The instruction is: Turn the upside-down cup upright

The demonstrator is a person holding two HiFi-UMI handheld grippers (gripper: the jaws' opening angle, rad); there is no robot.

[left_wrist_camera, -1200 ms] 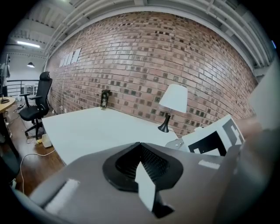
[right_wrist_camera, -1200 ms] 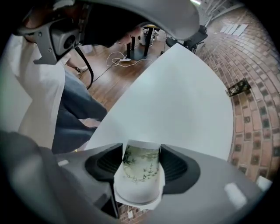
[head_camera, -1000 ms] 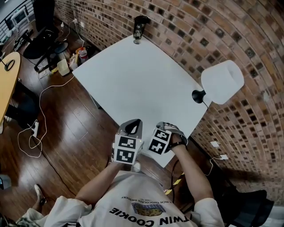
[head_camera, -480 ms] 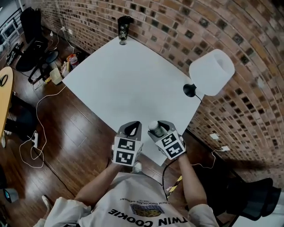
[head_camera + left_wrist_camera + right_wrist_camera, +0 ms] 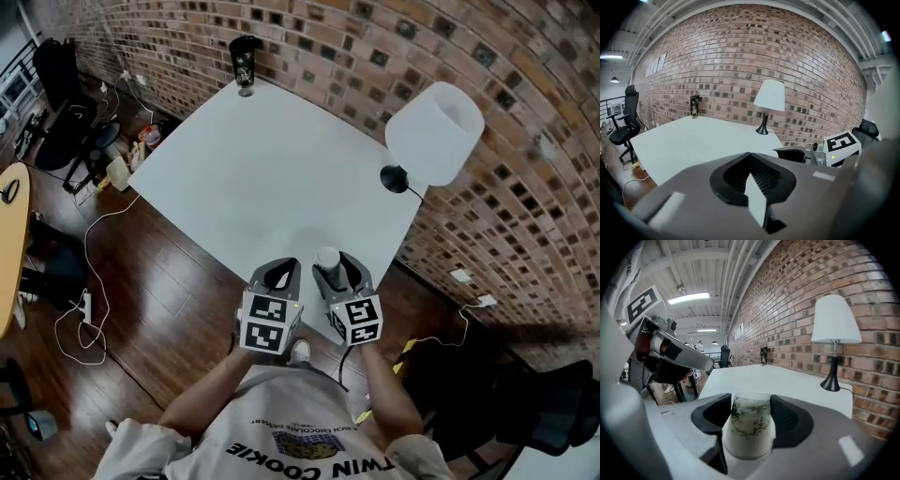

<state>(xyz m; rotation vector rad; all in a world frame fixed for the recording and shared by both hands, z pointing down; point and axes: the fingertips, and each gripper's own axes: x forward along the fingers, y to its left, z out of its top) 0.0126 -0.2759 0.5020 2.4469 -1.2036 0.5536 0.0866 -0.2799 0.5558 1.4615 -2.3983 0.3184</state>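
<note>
A pale cup (image 5: 749,427) printed with green leaves sits between the jaws of my right gripper (image 5: 750,404), which is shut on it. Its wide rim faces the camera and its narrow end points away. In the head view the cup (image 5: 327,259) shows a round white end, held in the right gripper (image 5: 330,269) over the near corner of the white table (image 5: 272,169). I cannot tell whether the cup touches the table. My left gripper (image 5: 278,273) is just to its left. In its own view the left gripper (image 5: 751,157) is shut with nothing in it.
A white-shaded lamp (image 5: 434,131) on a black base stands at the table's right edge by the brick wall. A dark tumbler (image 5: 245,58) stands at the far corner. Cables (image 5: 84,309) and office chairs (image 5: 56,112) are on the wooden floor to the left.
My right gripper has turned in the hand with the cup, so the cup's white end now shows from above. The left gripper has stayed in place.
</note>
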